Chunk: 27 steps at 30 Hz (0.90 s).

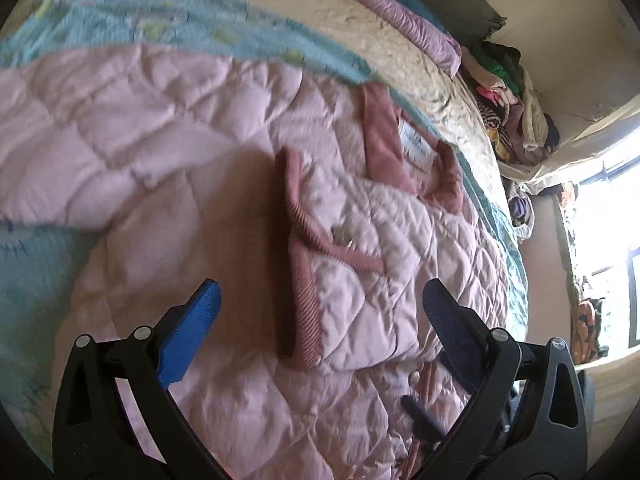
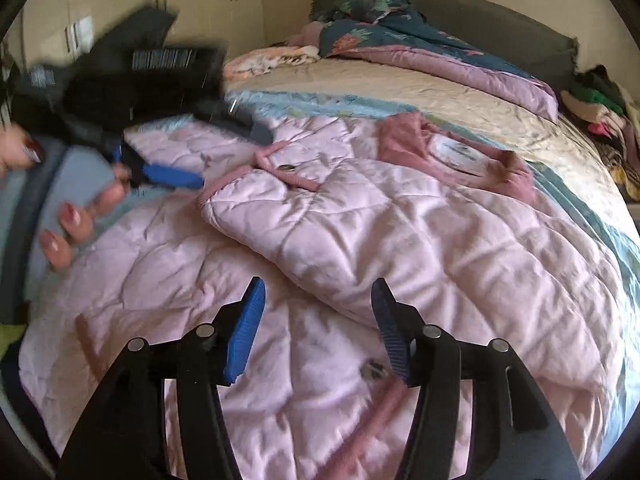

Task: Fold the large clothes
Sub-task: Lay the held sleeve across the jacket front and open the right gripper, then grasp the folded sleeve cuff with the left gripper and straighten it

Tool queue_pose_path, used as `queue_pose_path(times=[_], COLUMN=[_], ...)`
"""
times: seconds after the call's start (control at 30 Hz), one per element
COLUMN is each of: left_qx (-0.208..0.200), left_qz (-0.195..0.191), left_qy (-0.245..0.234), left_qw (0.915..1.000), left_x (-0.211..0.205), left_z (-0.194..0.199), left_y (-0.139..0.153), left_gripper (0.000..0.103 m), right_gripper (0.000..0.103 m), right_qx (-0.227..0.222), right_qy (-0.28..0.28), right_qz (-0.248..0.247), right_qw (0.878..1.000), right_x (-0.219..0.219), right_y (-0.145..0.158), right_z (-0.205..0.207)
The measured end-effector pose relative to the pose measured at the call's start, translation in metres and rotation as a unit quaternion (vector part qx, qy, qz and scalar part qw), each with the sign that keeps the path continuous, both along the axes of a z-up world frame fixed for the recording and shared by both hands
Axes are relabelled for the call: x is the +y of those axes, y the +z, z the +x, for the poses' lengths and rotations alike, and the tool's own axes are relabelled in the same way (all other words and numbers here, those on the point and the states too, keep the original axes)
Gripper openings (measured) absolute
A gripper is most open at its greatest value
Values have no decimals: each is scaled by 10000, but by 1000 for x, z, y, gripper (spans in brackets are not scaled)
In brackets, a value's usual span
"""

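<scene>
Pink quilted jacket (image 1: 360, 264) spread mid-frame on the bed (image 1: 400, 52), sleeve folded across; left gripper (image 1: 320, 312) spread wide, empty; right gripper (image 2: 318, 320) released, hovering above the hem

We see the left gripper (image 1: 320, 316) hanging with its jaws spread wide over the pink quilted jacket (image 1: 248, 168), gripping nothing. The jacket lies on the bed (image 1: 360, 40), one front panel (image 1: 360, 280) folded across it. A clothes pile (image 1: 512, 104) sits at the bed's far corner.
</scene>
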<state>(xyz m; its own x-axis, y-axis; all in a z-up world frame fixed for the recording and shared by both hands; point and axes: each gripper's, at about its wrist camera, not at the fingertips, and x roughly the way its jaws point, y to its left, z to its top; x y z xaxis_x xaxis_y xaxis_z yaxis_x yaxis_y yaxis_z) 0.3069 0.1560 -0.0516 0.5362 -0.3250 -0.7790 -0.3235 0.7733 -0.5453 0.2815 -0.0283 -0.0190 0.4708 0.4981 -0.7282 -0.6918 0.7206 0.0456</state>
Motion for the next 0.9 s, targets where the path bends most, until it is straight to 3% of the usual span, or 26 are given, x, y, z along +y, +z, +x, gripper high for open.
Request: queue_pose_path(times=[0.13, 0.27, 0.3, 0.33, 0.4, 0.43, 0.5, 0.67, 0.8, 0.9], left_qx=[167, 97, 58, -5, -43, -141, -316, -704, -1363, -1569], left_qz=[-520, -374, -363, -363, -312, -105, 233, 692, 845, 966], left_qy=[-51, -71, -90, -132, -179, -233, -381, -583, -576, -599], left_qw=[9985, 9992, 9993, 9993, 9993, 9996, 9985, 9934, 9854, 9811], left_x=[-8, -21, -23, -26, -30, -32, -38, -44, -39, -32], left_z=[-2, -4, -4, -4, -2, -1, 1, 12, 16, 18], left_y=[-20, -23, -22, -21, -18, -13, -3, 36, 93, 106], left_gripper=[95, 92, 81, 62, 45, 32, 20, 15, 15, 15], right_gripper=[54, 54, 54, 54, 54, 54, 54, 54, 54, 54], right_qx=[-99, -306, -327, -340, -291, -255, -150, -98, -251, -330], right_qy=[-432, -965, -1131, -1298, -1559, -1654, -1930, -2342, -2518, -2591], right_qz=[124, 174, 210, 241, 320, 355, 477, 547, 623, 660], right_qw=[9989, 9947, 9928, 9907, 9868, 9853, 9799, 9706, 9655, 9630], right_x=[-34, -73, -85, -97, -118, -127, -149, -182, -196, -203], right_y=[11, 20, 21, 21, 20, 20, 18, 20, 33, 38], right_z=[-5, -16, -20, -23, -27, -28, -31, -32, -29, -25])
